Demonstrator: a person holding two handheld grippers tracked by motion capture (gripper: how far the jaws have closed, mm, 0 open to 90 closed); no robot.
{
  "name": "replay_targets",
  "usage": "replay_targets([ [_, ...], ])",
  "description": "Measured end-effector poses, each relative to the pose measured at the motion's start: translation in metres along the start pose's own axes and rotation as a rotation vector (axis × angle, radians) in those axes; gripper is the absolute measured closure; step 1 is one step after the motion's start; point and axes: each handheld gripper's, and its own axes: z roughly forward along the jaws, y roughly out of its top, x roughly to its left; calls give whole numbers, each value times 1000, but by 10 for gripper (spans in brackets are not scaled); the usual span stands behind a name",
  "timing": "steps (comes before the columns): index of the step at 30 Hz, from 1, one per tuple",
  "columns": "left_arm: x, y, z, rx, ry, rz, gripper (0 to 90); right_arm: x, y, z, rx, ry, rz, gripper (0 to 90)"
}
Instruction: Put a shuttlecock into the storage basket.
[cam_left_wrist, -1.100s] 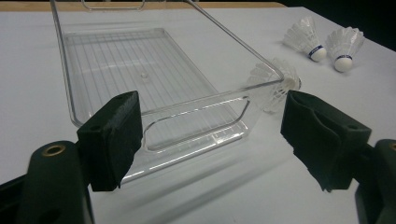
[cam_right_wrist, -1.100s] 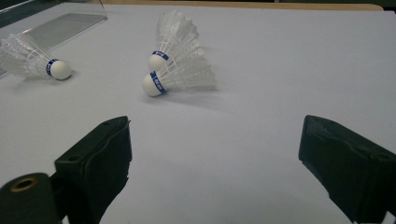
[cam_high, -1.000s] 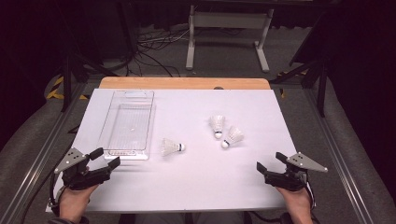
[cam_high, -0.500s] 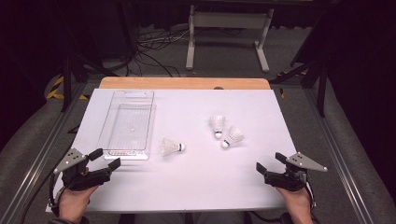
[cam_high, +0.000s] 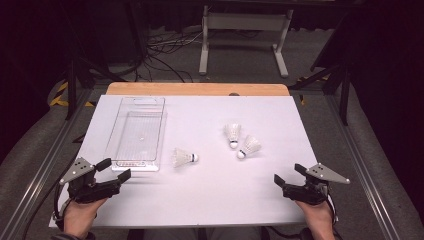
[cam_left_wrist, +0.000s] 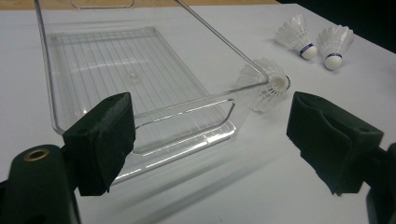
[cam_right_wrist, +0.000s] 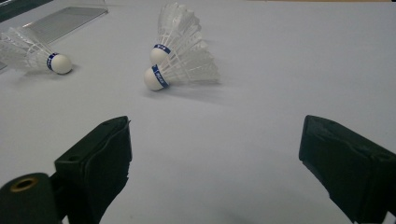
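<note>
Nothing is shifting since the earlier frame except the left claw, whose jaws have just been opening on nothing. High view: both claws, right claw included, are resting released at the desk's lower corners. Left gripper view: a clear tray is lying upper left. Right gripper view: three shuttlecocks are lying upper left.

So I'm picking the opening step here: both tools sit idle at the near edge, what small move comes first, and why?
Probably ease the left tool forward and right toward the lone white feathered shuttlecock. Its jaws stand open with nothing between them, and that shuttlecock lies closest, just beside the near corner of the clear plastic tray, so it looks the easiest first pick.
</note>
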Motion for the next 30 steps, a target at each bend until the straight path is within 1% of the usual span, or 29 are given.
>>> replay_targets([
  [6,-3,3,0,-7,-8,11,173,0,0,1,0,-2,0,100],
  [11,-5,6,0,-22,-10,1,178,0,0,0,0,-2,0,100],
  [13,-5,7,0,-25,-12,7,178,0,0,0,1,-3,1,100],
  [16,-7,8,0,-27,-13,10,178,0,0,0,1,-1,2,100],
  [25,-9,13,3,-27,-29,1,181,1,0,1,4,-1,-7,100],
  [30,-13,16,7,-22,-40,17,186,1,0,0,4,-2,-6,100],
])
